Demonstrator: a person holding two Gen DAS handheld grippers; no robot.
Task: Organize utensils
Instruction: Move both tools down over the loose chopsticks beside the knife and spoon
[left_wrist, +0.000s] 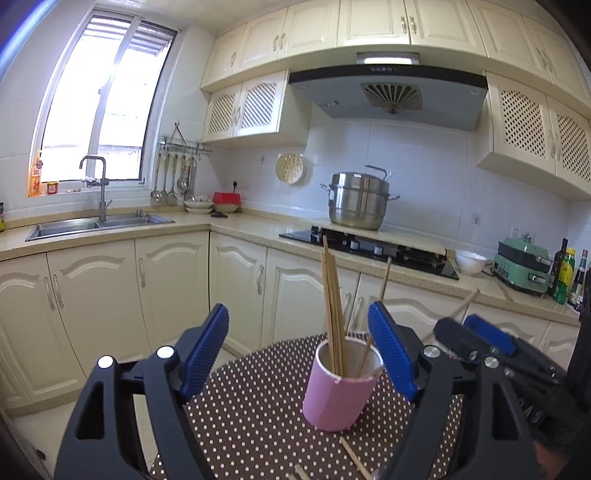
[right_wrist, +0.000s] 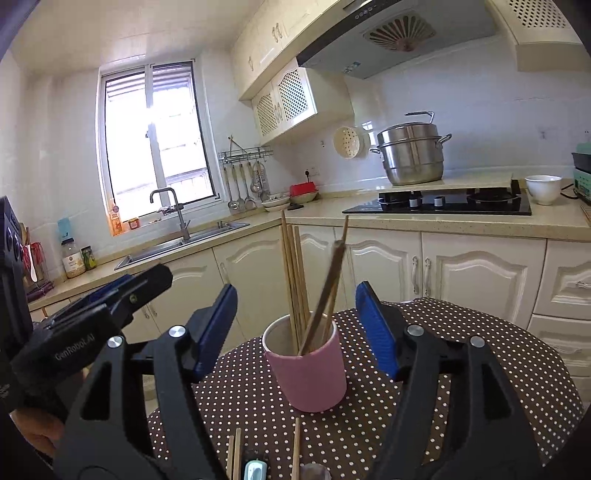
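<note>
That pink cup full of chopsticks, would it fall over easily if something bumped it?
Probably, yes. The pink cup looks light, and the tall chopsticks lean well above its rim, making it top-heavy. The dotted tablecloth may grip its base, so a bump likely tips rather than slides it.

I see the pink cup (right_wrist: 306, 373) standing mid-counter (right_wrist: 480, 369), its chopsticks (right_wrist: 293, 273) fanning up and blocking any approach from straight above. Bare dotted cloth lies open on both sides of it. Loose chopsticks (right_wrist: 295, 448) clutter the near edge in front of me.
</note>
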